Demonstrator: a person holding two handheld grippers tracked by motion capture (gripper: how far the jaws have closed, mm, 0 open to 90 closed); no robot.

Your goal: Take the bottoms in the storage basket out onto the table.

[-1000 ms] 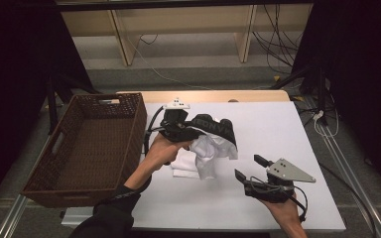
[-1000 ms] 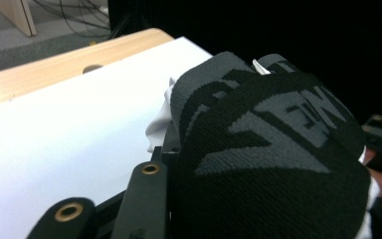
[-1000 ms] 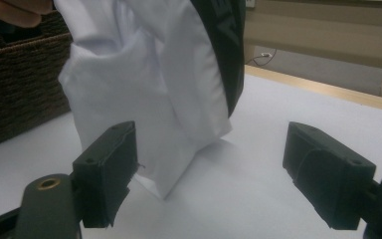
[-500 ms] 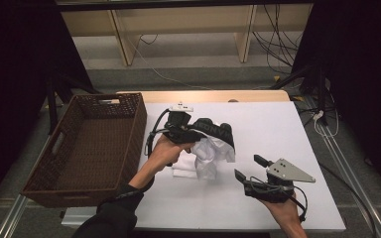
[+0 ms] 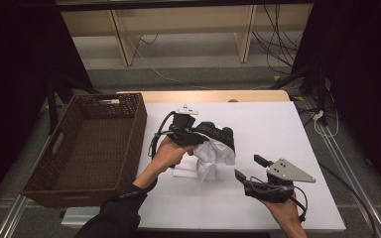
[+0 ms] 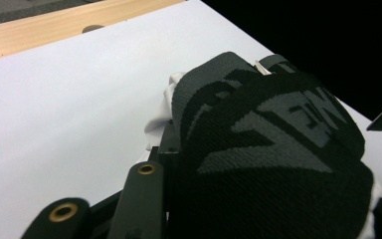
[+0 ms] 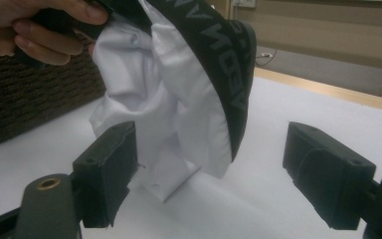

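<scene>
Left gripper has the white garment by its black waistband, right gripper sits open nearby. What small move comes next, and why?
Probably carry it left over the basket. The left gripper is shut on the white garment, which hangs with its lower end on the table; the right gripper, open, rests apart from it.

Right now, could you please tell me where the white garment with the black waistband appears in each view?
High view: the white garment hangs at centre from the left gripper, its lower end on the table.
Left gripper view: lower right, waistband across the jaws.
Right gripper view: upper centre, hanging beyond the open jaws.
Shared landmark: the white table.
</scene>
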